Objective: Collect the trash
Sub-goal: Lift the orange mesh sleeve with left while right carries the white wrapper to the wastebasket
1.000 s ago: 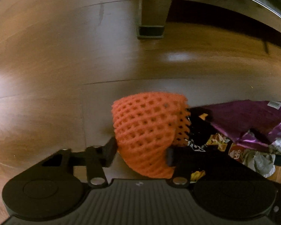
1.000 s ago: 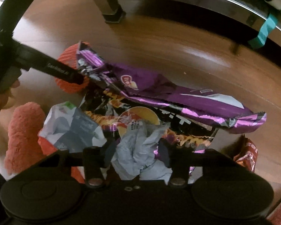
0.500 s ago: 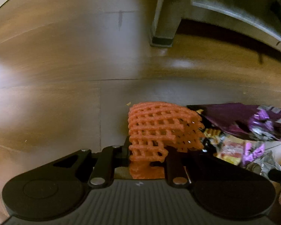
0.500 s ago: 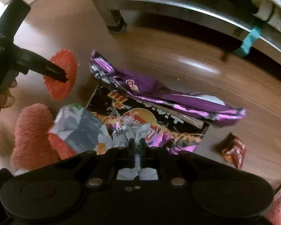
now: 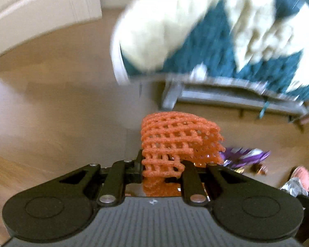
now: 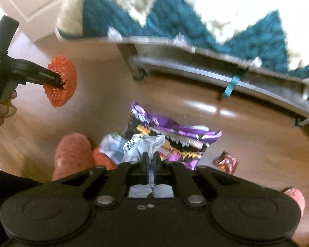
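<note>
- A bed with a teal-and-cream blanket (image 6: 195, 26) on a grey frame (image 6: 195, 70) fills the top of both views, from ten to two o'clock
- Wood floor (image 5: 51, 113) spreads below it
- A purple chip bag (image 6: 175, 135) lies on the floor at centre in the right view
- The left gripper (image 5: 161, 164) has its jaws clamped narrow on an orange foam net (image 5: 175, 142), lifted clear of the floor
- The right gripper (image 6: 151, 160) has its jaws pinched almost together on a crumpled grey-white wrapper (image 6: 142, 146), at six o'clock
- A small red wrapper (image 6: 226, 162) lies at four o'clock, apart from the bag
</note>
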The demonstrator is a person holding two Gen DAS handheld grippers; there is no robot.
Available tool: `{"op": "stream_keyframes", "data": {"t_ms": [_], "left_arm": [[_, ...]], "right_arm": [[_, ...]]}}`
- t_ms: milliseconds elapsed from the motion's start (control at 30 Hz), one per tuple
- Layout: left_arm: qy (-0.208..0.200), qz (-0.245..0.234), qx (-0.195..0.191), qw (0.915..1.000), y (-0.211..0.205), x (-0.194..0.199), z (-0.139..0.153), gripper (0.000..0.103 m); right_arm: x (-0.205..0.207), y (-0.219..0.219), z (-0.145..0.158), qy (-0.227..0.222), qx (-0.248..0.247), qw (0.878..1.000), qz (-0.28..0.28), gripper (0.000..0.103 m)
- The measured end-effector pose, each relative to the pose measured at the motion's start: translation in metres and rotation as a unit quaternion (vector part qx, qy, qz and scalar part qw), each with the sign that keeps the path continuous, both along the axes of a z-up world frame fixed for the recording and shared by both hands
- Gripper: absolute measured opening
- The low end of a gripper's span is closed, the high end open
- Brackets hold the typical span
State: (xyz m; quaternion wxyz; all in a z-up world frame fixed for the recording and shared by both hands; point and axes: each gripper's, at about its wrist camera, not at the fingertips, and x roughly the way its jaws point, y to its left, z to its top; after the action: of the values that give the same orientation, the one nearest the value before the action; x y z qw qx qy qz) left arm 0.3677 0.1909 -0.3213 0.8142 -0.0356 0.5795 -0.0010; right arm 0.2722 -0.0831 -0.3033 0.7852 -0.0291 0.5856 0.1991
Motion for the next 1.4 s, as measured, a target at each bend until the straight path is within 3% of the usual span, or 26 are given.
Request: {"op": "stream_keyframes", "data": {"t_ms": [267,500,767,967,1167,1400], "left_arm": [[-0.08,-0.001,0.007,0.9967,-0.003,-0.023,0.12,0.016],[-0.139,-0.004,0.01,0.9903,-0.011,-0.056,0.207,0.016],[-0.184,-0.018,0.027,0.9824,-0.044,-0.08,0.28,0.016],[-0.234,-0.042,0.038,0.9707,-0.074,-0.089,0.339,0.016],[-0.275,-0.059,0.041,0.9587,-0.105,-0.078,0.395,0.016],[-0.298,-0.055,0.024,0.9528,-0.131,-0.039,0.437,0.016]], "right_arm": [[-0.016,-0.006,0.104,-0.09,0.029,0.995,-0.01,0.003],[-0.037,-0.02,0.191,-0.166,0.056,0.984,-0.013,0.003],[-0.053,-0.035,0.267,-0.222,0.065,0.973,-0.02,0.003],[-0.05,-0.044,0.325,-0.284,0.069,0.956,-0.025,0.003],[-0.034,-0.048,0.375,-0.344,0.072,0.936,-0.023,0.003],[0.0,-0.046,0.42,-0.393,0.073,0.916,-0.021,0.003]]}}
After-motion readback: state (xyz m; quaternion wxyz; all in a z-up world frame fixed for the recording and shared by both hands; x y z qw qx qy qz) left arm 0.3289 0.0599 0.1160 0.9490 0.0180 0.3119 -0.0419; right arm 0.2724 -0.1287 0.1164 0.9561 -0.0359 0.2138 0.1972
